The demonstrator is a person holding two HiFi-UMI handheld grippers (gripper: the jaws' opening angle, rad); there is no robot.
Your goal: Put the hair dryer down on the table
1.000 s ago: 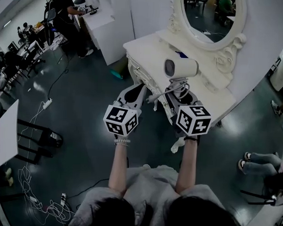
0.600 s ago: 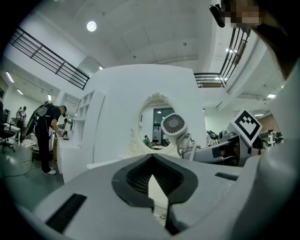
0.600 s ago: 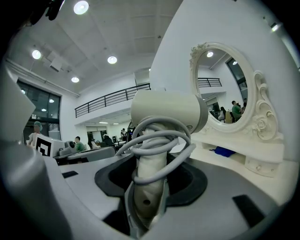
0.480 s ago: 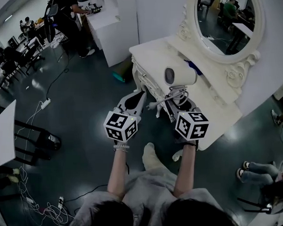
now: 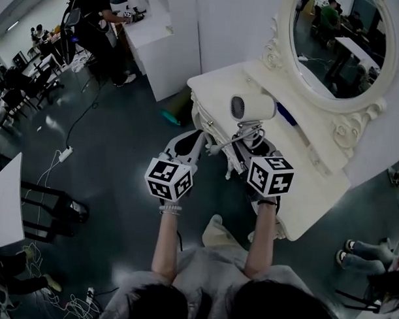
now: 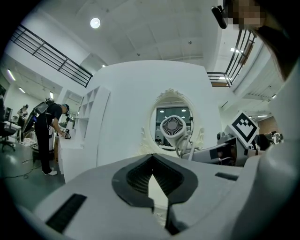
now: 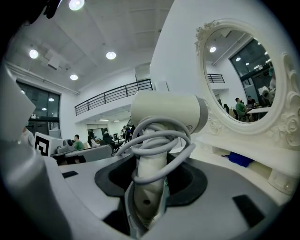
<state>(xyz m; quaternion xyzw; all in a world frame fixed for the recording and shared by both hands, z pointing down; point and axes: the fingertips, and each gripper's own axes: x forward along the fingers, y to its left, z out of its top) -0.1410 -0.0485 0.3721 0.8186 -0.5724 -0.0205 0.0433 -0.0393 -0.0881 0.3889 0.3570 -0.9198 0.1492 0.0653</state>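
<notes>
In the head view, the right gripper [image 5: 254, 141] is clamped on the handle of a white plastic hair dryer [image 5: 252, 108] and holds it upright over the near corner of the ornate white dressing table [image 5: 316, 186]. The dryer's barrel lies level, along the table's length. Its round rear grille points to the left of the picture and its nozzle points toward the oval carved-frame mirror [image 5: 341, 43]. The nozzle mouth cannot be seen. The left gripper [image 5: 187, 141] hangs beside it, off the table's edge. The table's far right end is cut off.

In the left gripper view, the jaws meet at their tips with nothing between them. The dryer's grille faces this camera, in front of the mirror.

In the right gripper view, the handle stands straight up between the jaws, which press on both its sides. A pale grey cord [image 7: 159, 147] is looped around the handle. The foot of the handle is sunk between the jaws. A small blue object [image 7: 239, 159] lies on the table below the mirror, and what it is cannot be made out.
</notes>
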